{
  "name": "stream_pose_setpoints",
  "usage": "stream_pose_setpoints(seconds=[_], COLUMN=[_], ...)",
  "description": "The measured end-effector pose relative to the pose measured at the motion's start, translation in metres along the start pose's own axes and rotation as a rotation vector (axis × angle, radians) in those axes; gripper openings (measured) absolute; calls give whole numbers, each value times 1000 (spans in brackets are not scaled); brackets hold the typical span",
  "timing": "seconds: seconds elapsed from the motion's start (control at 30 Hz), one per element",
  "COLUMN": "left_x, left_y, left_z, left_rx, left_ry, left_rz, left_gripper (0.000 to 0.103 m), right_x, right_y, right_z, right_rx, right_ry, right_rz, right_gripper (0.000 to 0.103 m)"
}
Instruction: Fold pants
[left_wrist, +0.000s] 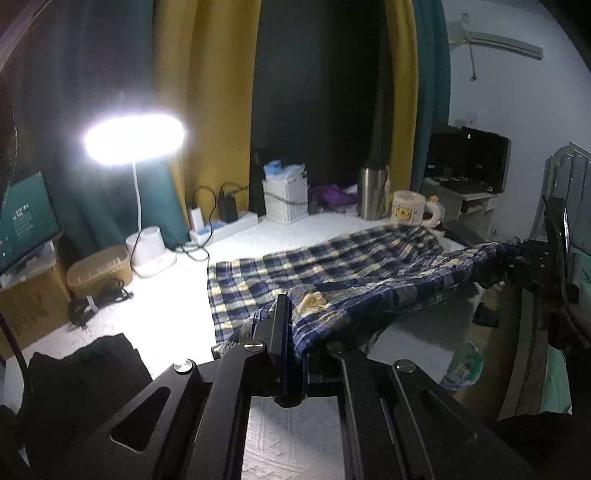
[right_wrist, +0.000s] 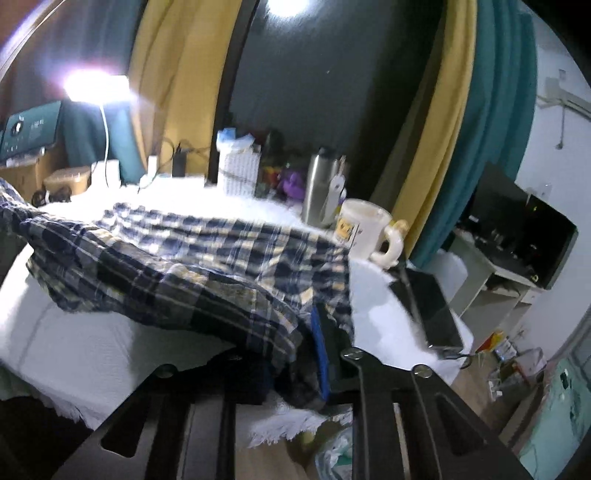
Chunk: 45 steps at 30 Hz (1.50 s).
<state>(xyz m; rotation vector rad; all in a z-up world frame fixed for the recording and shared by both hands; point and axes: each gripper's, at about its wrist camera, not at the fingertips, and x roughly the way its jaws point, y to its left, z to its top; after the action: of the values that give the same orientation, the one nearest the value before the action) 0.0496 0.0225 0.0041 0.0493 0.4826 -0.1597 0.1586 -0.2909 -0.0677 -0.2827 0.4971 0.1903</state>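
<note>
Blue, white and yellow plaid pants (left_wrist: 332, 258) lie across a table with a white cloth (left_wrist: 166, 314). Their near edge is lifted off the cloth and stretched between both grippers. My left gripper (left_wrist: 291, 317) is shut on a bunched fold at the left end of that edge. In the right wrist view the pants (right_wrist: 184, 251) drape over my right gripper (right_wrist: 314, 332), whose jaws are closed on the fabric near the table's right side. From the left wrist view, the right gripper (left_wrist: 517, 262) holds the far right end.
A bright lamp (left_wrist: 133, 138), power strip (left_wrist: 225, 229), white basket (left_wrist: 286, 199), steel flask (left_wrist: 373, 192) and mug (left_wrist: 408, 212) line the back. A dark garment (left_wrist: 85, 369) lies at the front left. A flat black device (right_wrist: 428, 306) rests at the table's right edge.
</note>
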Motion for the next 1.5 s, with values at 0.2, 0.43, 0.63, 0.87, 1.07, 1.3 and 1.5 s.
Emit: stream_pose_setpoints(seconds=[0.2,0.43,0.63,0.87,1.07,1.3,1.5], left_x=[-20,-47,-63,-54,-33,-8,18], left_y=[-16,-30,-42,-37,-30,-17,-4], left_z=[12,28,41,51,57,70,79], left_rx=[26,68,107,117,108,89,74], left_ry=[-63,-144,-191,-191,-154,-134,-110], left_rz=[-14,-13,-14,-5,0,8,19], left_gripper=[4,4,4,4,4,4,4], right_x=[-24,-52,-72,-68,-44,-15,10], right_y=[-9,-20,-29,-36,-35,-35,-35], right_z=[9,15,22,28,37,60,77], right_rx=[58,93,130,155,156,141,133], right_ry=[-64,-114,-171,-176,-147,-133,-123], right_rz=[-9,-34,-48,-52,-39,-31,-22], right_gripper=[10,10,10,10,10,10,10])
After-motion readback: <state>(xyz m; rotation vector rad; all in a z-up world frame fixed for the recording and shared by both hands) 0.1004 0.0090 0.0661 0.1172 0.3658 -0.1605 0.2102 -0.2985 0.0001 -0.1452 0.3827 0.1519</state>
